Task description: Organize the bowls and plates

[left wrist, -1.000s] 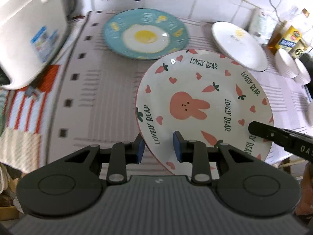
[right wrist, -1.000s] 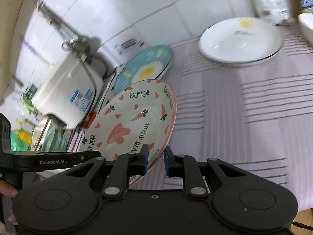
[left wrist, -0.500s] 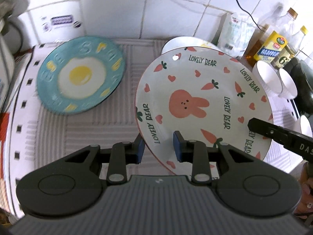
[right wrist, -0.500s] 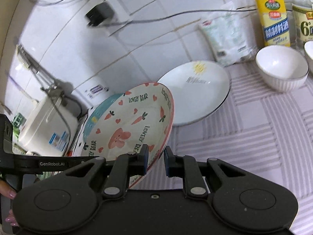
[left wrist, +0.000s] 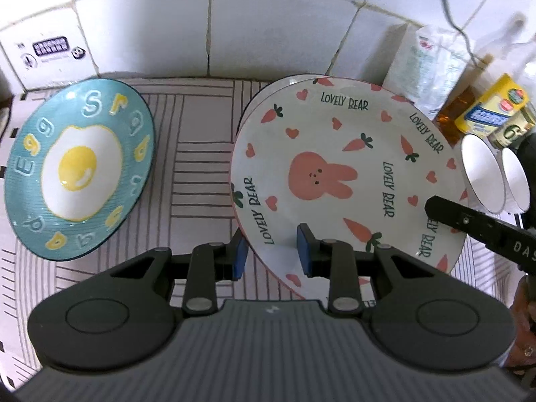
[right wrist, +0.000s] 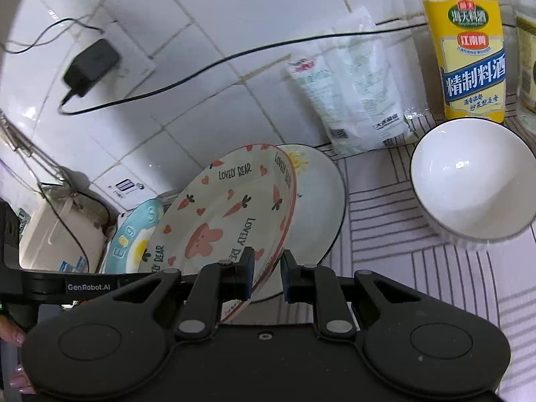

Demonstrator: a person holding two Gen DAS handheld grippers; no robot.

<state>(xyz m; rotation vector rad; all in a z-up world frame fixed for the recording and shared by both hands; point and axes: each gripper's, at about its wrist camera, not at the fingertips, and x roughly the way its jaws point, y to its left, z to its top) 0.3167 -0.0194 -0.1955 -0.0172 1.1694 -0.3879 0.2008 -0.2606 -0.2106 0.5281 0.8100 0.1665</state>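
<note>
Both grippers hold the white "Lovely Bear" rabbit plate (left wrist: pixel 335 174) by its rim. My left gripper (left wrist: pixel 272 254) is shut on its near left edge. My right gripper (right wrist: pixel 266 273) is shut on its right edge, where the plate (right wrist: pixel 221 221) looks tilted. The plate hangs just over a white plate with a sun drawing (right wrist: pixel 318 207), whose rim shows behind it in the left wrist view (left wrist: pixel 268 92). A teal fried-egg plate (left wrist: pixel 77 167) lies to the left on the striped mat. White bowls (right wrist: pixel 472 184) stand to the right.
Sauce bottles (right wrist: pixel 465 47) and a white bag (right wrist: pixel 351 90) stand against the tiled wall at the right. A black cable and plug adapter (right wrist: pixel 90 67) hang on the wall. A white rice cooker (right wrist: pixel 57 234) stands at far left.
Both grippers have carried the rabbit plate to the right and toward the wall, from beside the egg plate to over the white sun plate. The grips have not changed.
</note>
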